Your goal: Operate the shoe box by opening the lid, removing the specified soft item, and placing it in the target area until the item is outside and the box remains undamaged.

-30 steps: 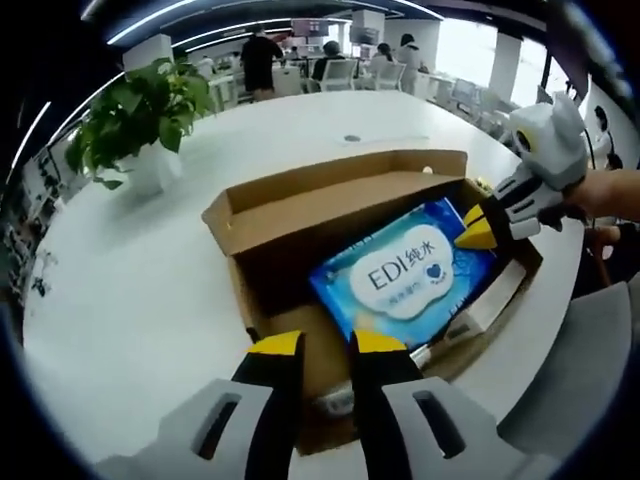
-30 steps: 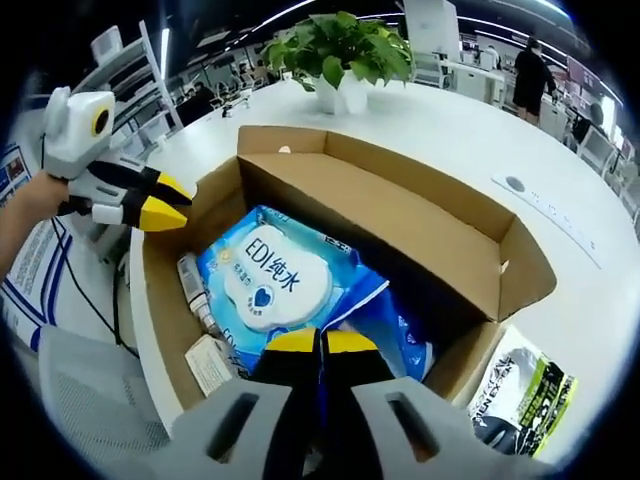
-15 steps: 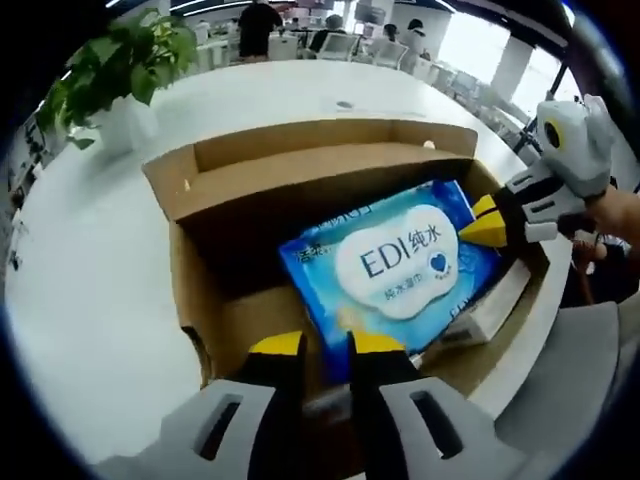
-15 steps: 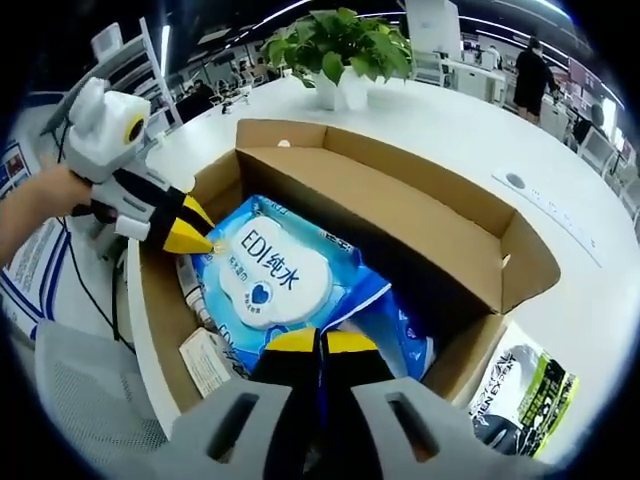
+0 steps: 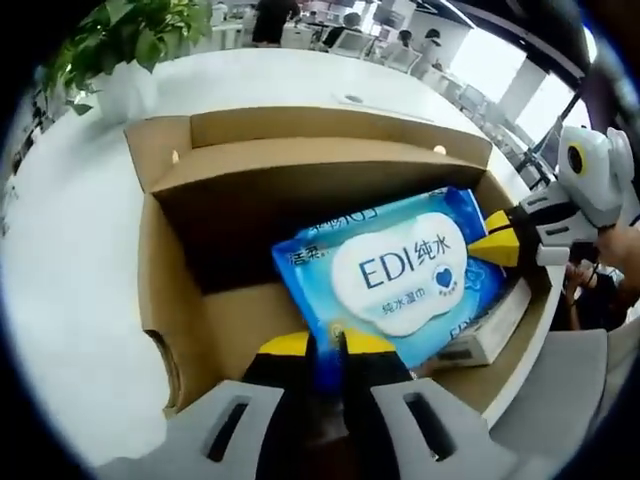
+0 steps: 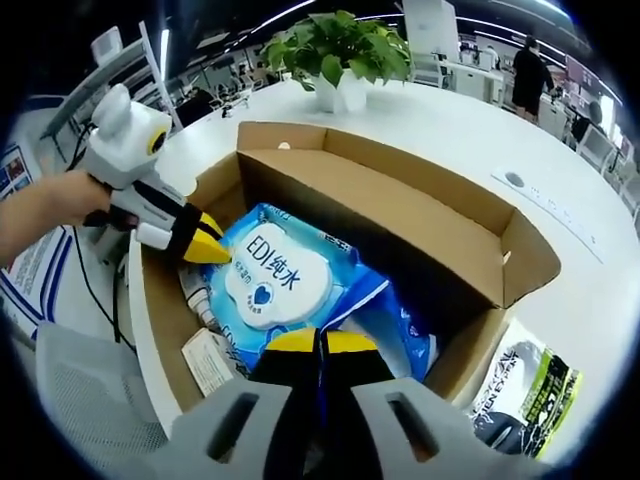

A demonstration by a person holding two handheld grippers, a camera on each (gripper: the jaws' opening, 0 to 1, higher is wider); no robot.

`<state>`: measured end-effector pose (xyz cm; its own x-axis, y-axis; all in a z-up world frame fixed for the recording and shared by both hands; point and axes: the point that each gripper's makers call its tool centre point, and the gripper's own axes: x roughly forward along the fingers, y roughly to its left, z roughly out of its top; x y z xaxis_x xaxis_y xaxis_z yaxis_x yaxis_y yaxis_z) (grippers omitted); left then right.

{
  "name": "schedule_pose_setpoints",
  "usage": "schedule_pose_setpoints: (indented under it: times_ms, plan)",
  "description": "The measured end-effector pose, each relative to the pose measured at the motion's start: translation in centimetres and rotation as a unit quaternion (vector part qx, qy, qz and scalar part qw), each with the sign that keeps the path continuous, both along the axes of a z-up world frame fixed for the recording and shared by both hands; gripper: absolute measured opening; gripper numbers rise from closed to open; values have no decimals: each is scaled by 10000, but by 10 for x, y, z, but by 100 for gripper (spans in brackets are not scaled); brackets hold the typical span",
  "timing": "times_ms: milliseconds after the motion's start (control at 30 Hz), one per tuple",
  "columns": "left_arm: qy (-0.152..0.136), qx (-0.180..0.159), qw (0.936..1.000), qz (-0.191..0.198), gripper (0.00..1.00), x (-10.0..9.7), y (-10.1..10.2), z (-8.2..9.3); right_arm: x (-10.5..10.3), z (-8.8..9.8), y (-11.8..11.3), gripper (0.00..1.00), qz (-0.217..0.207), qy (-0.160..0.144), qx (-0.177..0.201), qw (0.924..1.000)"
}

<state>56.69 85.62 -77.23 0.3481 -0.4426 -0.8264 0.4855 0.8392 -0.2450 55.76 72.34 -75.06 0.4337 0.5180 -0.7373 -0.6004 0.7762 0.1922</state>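
An open cardboard shoe box point(image 5: 172, 265) point(image 6: 520, 262) stands on a white round table, its lid flap folded back. Inside lies a blue "EDI" wet-wipes pack point(image 5: 400, 265) point(image 6: 270, 275). My left gripper point(image 5: 326, 345) has its jaws drawn in on the pack's near edge, with blue film between the yellow tips; in the right gripper view it point(image 6: 208, 248) comes in from the left. My right gripper point(image 6: 320, 342) is shut on the pack's opposite blue corner and enters the left gripper view from the right point(image 5: 500, 243).
Under the pack lie a small white carton point(image 5: 487, 335) point(image 6: 207, 362) and a tube point(image 6: 195, 290). A dark pouch point(image 6: 520, 395) rests on the table beside the box. A potted plant point(image 6: 340, 55) point(image 5: 110, 45) stands behind. People sit at desks farther back.
My left gripper has come down into the box onto the pack's edge and its jaws have narrowed. The right gripper has kept its hold on the other corner.
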Motion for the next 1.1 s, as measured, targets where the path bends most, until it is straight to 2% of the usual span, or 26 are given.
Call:
schedule_pose_setpoints:
  times_ms: [133, 300, 433, 733, 1100]
  plan:
    - [-151, 27, 9998, -106, 0, 0, 0, 4, -1, 2, -1, 0, -67, 36, 36, 10000]
    - [-243, -53, 9996, -107, 0, 0, 1, 12, -7, 9, -2, 0, -53, -6, 46, 10000]
    - [-429, -16, 9989, -175, 0, 1, 0, 19, -9, 13, -4, 0, -79, -38, 67, 9999]
    - [-496, -104, 9985, -183, 0, -2, -3, 30, -10, 23, -8, 0, -175, -107, 142, 9997]
    - [-678, -272, 9972, -182, 0, -2, -10, 54, -9, 38, -17, 0, -284, -209, 292, 9990]
